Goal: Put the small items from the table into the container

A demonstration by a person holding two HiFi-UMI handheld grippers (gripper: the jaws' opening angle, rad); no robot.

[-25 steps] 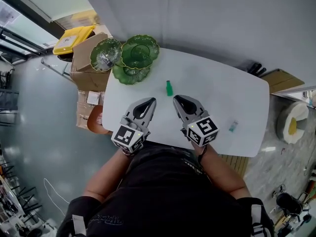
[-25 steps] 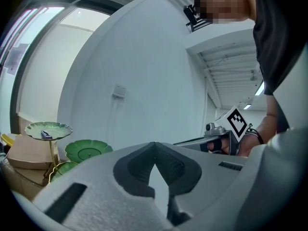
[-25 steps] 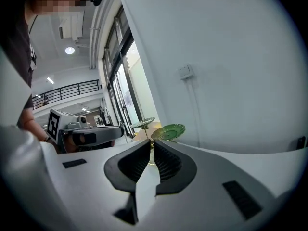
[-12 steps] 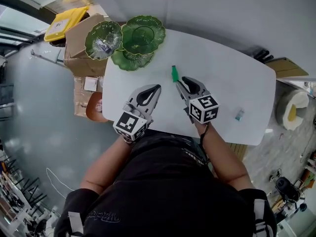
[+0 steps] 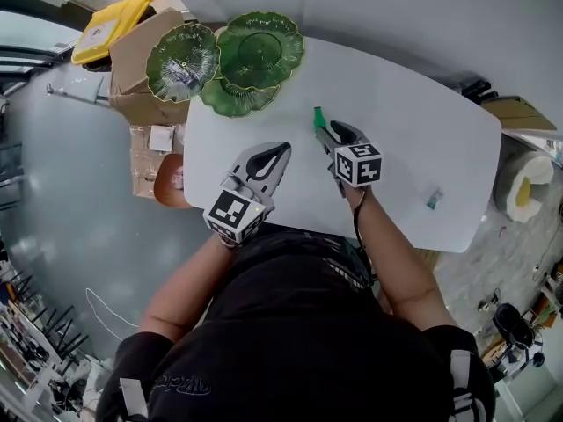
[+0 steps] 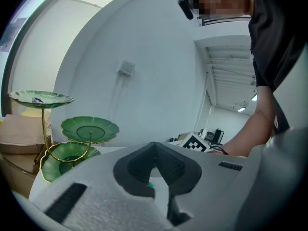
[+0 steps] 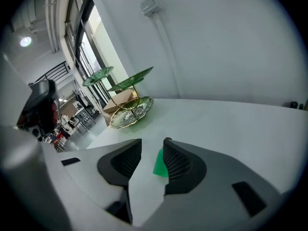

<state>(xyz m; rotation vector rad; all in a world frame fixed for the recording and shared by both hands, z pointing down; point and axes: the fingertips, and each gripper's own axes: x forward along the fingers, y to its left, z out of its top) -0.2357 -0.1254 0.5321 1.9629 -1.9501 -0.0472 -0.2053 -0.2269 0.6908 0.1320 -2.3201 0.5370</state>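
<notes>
A small green item lies on the white table, a little in front of the green three-tier leaf-plate stand. My right gripper points down at it. Its jaws are opening, with the green item between them, close to the right jaw and not pressed. My left gripper hovers to the left, jaws shut and empty. A second small item lies near the table's right end. Something small lies on the left plate.
Cardboard boxes and a yellow object stand on the floor left of the table. A white and yellow object is off the table's right end. The person's body covers the table's near edge.
The right gripper has gone forward and down to the green item, and its jaws have opened around it. The left gripper has shifted a little lower.
</notes>
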